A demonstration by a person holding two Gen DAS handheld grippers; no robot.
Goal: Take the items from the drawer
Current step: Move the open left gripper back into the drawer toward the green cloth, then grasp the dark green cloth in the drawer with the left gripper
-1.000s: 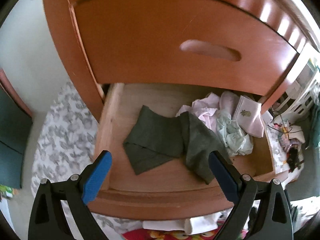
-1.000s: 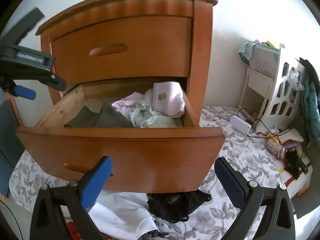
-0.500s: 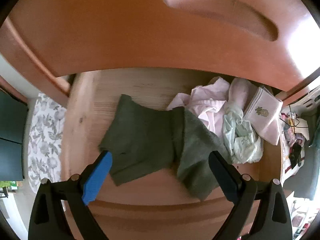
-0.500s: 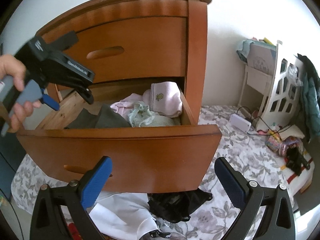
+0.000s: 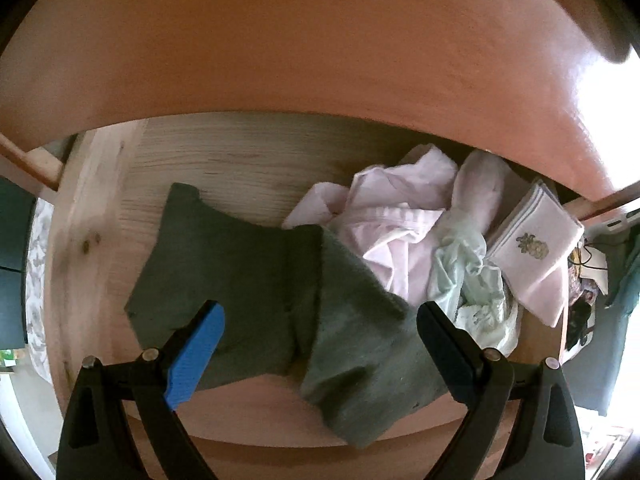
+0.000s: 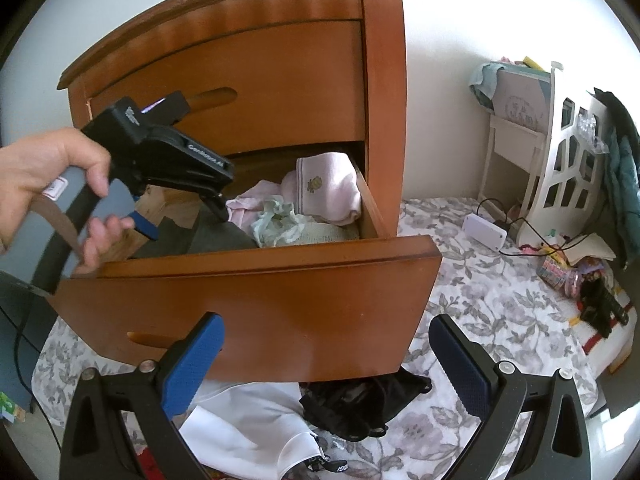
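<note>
Hand (image 6: 44,192): at the far left of the right wrist view, a person's hand grips the grey handle of the left gripper; the left wrist view does not show it.
Left gripper (image 5: 320,340): spread wide, with nothing between its blue pads; it hangs over the grey-green garment inside the open drawer. The right wrist view shows its black body (image 6: 160,156) tilted down into the drawer, with the tips low by the cloth; contact cannot be told.
Grey-green garment (image 5: 256,300): lying flat in the left and middle of the drawer, one corner draped toward the front board. From the right wrist camera only a dark strip (image 6: 216,236) shows above the drawer front.
Drawer (image 6: 256,304): the lower one, pulled out; its pale wooden floor (image 5: 240,160) is visible only in the left wrist view.
Pink clothes (image 5: 400,220): crumpled right of the grey-green garment, touching it.
Pale green cloth (image 5: 460,272): bunched just right of the pink heap.
Folded pink towel (image 5: 536,252): with a small embroidered motif, at the drawer's right end; the other view shows it leaning against the back (image 6: 326,188).
Right gripper (image 6: 326,360): wide open and empty, outside the drawer, facing its front board.
Floor items: a white garment (image 6: 248,420) and a black one (image 6: 360,404) lie below the drawer front on the floral bedding (image 6: 480,300), visible only from the right wrist.
</note>
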